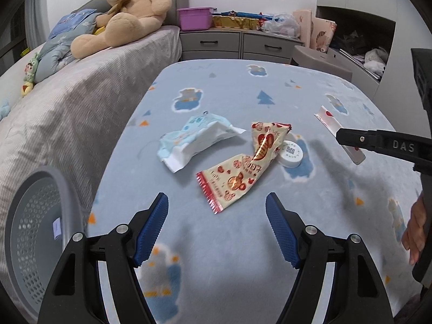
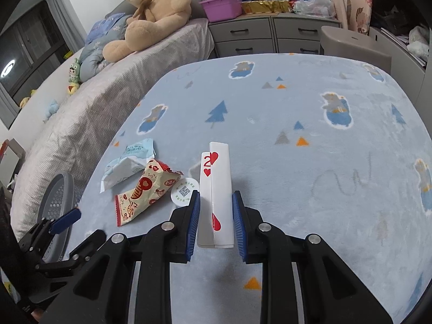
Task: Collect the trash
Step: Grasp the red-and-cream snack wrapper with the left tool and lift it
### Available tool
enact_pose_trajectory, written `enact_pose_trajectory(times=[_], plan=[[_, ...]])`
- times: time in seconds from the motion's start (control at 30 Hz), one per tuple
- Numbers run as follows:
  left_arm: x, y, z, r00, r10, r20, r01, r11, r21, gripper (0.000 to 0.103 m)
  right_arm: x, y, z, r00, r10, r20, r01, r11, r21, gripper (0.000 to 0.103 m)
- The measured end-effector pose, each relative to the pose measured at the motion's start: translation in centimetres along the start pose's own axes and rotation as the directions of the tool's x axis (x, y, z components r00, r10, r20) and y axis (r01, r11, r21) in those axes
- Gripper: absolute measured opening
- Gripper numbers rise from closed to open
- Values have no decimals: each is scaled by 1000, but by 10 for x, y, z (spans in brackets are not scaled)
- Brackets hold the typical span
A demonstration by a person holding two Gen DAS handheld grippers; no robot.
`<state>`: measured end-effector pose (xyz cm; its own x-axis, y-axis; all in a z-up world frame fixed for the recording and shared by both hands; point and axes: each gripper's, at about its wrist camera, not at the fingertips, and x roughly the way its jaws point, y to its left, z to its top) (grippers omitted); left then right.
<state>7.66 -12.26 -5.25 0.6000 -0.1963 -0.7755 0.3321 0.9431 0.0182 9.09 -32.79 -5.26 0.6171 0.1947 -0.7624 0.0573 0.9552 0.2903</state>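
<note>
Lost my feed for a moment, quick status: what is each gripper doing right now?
Left gripper: open, empty, above the blanket near the red snack wrapper.
Right gripper: shut on the folded playing card, lifted off the blanket.

Blanket [image 1: 243,243]: wrappers [image 1: 237,170], cap [image 1: 291,153].
</note>
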Motion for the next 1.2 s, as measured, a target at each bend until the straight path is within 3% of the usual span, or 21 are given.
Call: enact_pose_trajectory(times=[0.43, 0.67, 0.73, 0.8, 0.93, 0.97, 1.2], plan=[[50, -29, 30, 998, -26, -57, 32, 994, 109, 71, -8, -15, 4, 999, 45, 10, -45, 998, 35, 24], [68, -37, 36, 996, -34, -81, 44, 991, 123, 71, -13, -18, 6, 998, 64, 20, -65, 997, 46, 24], [71, -38, 37, 995, -45, -92, 56, 991, 119, 65, -13, -18, 6, 998, 63, 20, -64, 997, 45, 24], [74, -39, 37, 993, -53, -106, 65, 991, 116, 43, -13, -18, 6, 998, 63, 16, -63, 997, 44, 24], [71, -37, 34, 991, -72, -109, 83, 992, 95, 31, -13, -17, 5, 998, 61, 15, -62, 997, 42, 24], [69, -37, 33, 991, -78, -107, 88, 992, 90, 19, -13, -17, 5, 998, 61, 16, -62, 997, 42, 24], [39, -31, 21, 994, -81, -72, 85, 995, 55, 19, -15, -14, 3, 998, 57, 19, -57, 998, 31, 24]])
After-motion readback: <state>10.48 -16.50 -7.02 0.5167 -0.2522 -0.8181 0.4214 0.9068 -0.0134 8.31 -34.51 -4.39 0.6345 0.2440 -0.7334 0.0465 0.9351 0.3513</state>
